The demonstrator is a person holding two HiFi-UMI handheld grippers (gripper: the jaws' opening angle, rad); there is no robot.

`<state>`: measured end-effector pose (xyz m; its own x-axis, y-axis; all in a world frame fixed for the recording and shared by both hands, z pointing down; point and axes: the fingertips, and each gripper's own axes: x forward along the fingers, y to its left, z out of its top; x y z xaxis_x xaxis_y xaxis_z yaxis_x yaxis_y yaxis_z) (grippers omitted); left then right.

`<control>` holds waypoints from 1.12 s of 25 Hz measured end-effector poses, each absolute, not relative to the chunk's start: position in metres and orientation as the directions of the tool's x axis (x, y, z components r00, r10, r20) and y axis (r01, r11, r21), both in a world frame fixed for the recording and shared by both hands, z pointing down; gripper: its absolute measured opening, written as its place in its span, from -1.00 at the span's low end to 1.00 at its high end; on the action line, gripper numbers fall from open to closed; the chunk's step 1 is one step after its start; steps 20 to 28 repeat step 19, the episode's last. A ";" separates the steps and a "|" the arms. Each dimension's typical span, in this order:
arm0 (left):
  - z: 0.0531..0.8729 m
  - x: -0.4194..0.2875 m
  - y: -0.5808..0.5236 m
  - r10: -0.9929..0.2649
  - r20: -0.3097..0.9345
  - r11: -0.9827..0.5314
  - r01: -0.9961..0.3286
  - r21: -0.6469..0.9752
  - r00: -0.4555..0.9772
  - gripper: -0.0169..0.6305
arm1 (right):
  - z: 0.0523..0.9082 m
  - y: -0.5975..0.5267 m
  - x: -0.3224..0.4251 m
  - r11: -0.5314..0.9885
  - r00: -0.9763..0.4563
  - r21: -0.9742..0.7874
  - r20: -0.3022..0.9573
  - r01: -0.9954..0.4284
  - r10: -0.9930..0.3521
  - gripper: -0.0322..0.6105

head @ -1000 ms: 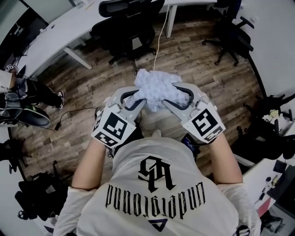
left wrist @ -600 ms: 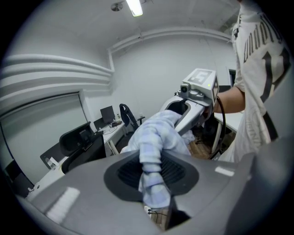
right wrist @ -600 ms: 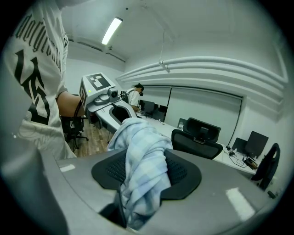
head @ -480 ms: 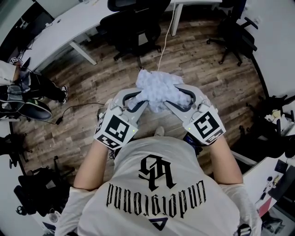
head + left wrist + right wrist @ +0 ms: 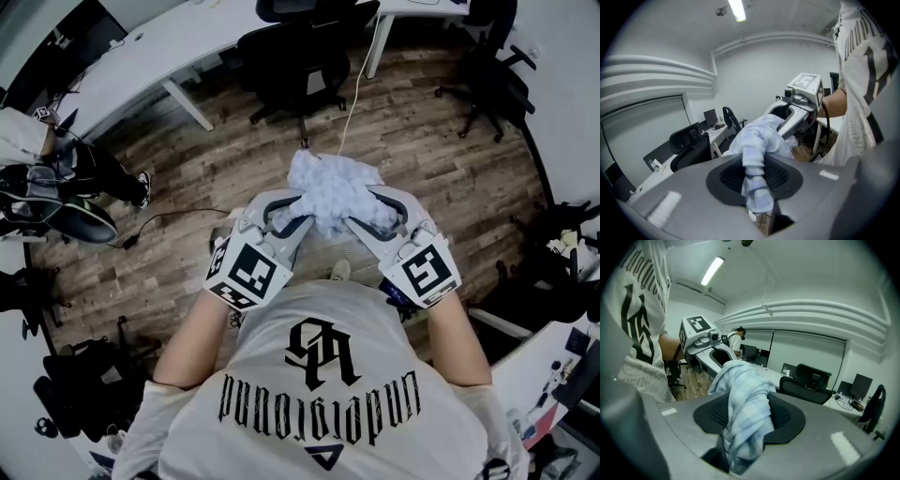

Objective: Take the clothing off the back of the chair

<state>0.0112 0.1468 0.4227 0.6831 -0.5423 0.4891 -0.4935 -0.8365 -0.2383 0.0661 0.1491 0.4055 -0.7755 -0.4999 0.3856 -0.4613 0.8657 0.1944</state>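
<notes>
The clothing (image 5: 330, 190) is a pale blue checked garment, bunched into a bundle and held in the air over the wooden floor. My left gripper (image 5: 298, 208) is shut on its left side and my right gripper (image 5: 364, 210) on its right side. In the left gripper view the cloth (image 5: 757, 157) runs down between the dark pads of my left gripper (image 5: 758, 190), with the right gripper (image 5: 797, 101) beyond it. The right gripper view shows cloth (image 5: 745, 401) pinched in my right gripper (image 5: 740, 430), with the left gripper (image 5: 708, 345) behind it. A black office chair (image 5: 298, 64) stands farther off with no cloth showing on it.
A long white desk (image 5: 141, 52) runs along the top left behind the chair. A person (image 5: 56, 173) sits at the left edge. A second black chair (image 5: 487, 66) stands at the top right, a cable (image 5: 352, 98) trails across the floor, and dark bags (image 5: 80, 394) lie at lower left.
Both grippers have carried the bundle together across the floor. In the head view the black chair, desk and seated person have slid rightward. The grip on the cloth is unchanged.
</notes>
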 end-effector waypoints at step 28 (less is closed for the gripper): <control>0.426 -0.046 0.149 -0.520 0.475 -0.851 -0.477 -0.218 0.710 -0.54 | 0.406 0.153 0.009 0.848 -0.750 0.200 0.398 -0.491 -0.528 -0.31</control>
